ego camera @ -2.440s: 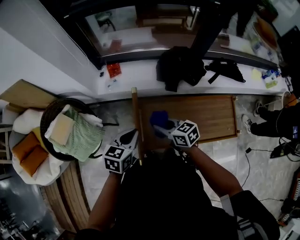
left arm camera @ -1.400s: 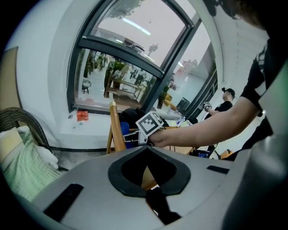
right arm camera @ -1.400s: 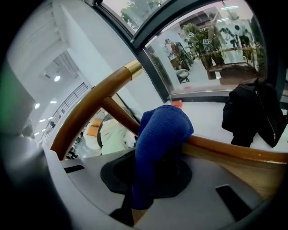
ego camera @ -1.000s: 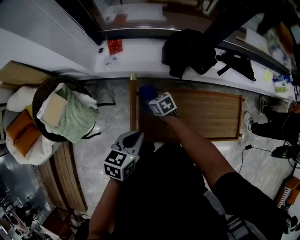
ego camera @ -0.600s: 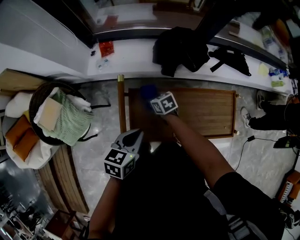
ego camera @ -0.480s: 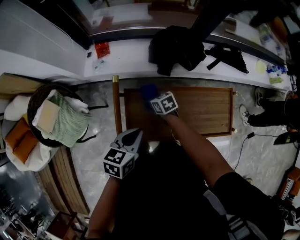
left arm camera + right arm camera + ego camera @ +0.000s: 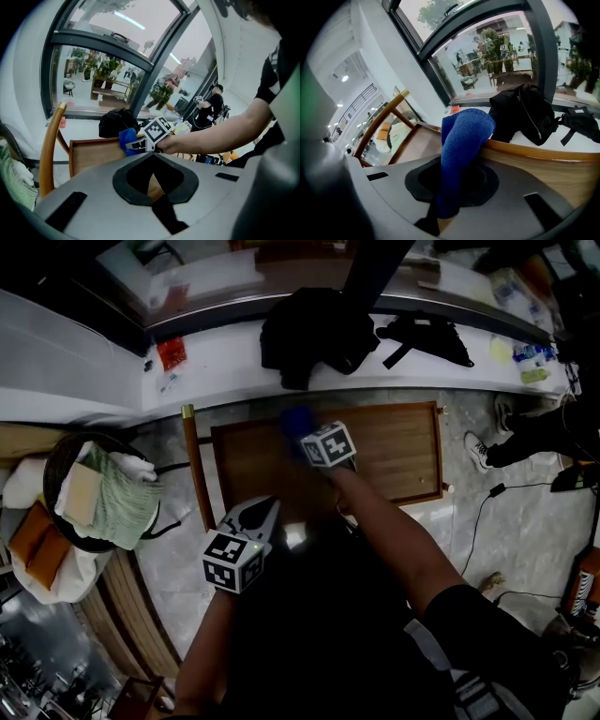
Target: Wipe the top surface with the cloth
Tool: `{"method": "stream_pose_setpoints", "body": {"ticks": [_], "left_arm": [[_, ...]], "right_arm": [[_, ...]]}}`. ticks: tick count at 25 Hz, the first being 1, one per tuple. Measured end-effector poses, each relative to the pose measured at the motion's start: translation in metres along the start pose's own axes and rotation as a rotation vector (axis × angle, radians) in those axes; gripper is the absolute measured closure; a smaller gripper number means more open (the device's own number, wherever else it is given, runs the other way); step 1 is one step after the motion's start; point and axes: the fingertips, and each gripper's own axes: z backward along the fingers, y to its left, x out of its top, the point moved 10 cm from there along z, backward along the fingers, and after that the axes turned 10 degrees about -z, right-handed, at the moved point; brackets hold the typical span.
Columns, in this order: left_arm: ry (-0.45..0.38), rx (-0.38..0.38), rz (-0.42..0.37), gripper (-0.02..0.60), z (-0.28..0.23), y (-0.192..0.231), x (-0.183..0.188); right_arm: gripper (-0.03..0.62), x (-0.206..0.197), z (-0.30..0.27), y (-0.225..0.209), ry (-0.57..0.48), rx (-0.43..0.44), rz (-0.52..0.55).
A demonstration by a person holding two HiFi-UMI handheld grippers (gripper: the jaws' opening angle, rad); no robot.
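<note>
Right gripper (image 7: 304,431) has its jaws clamped on the blue cloth (image 7: 296,418). In the right gripper view the cloth is a fat fold sticking up from between the jaws. It sits on the wooden worktop (image 7: 394,451), right at the worktop's far edge and toward its left end, bunched against the raised wooden rim there. The person's right arm reaches out across the worktop from the near side.

Left gripper (image 7: 265,510) isn't doing anything. It's held off the worktop's near left corner, over the marble floor (image 7: 173,568). Its own view shows the jaws closed tip to tip with nothing between them.

A wooden rail (image 7: 196,474) runs just beside the worktop's left end. Further left of the worktop is a dark round basket (image 7: 49,474) with a folded green cloth (image 7: 117,507) hanging out of it.

Beyond the worktop's far edge is a white window ledge (image 7: 216,362). A crumpled black jacket (image 7: 309,329) lies on it, roughly in line with the worktop's left half. A black bag with straps (image 7: 427,332) lies on it too, in line with the worktop's right end.
</note>
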Motion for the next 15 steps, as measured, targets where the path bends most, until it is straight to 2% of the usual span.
{"method": "stream_pose_setpoints", "body": {"ticks": [15], "left_arm": [[0.051,-0.077,-0.046,0.572,-0.059,-0.039,0.013]], "right_arm": [[0.536,-0.009,0.072,-0.092,-0.059,-0.106,-0.066]]}}
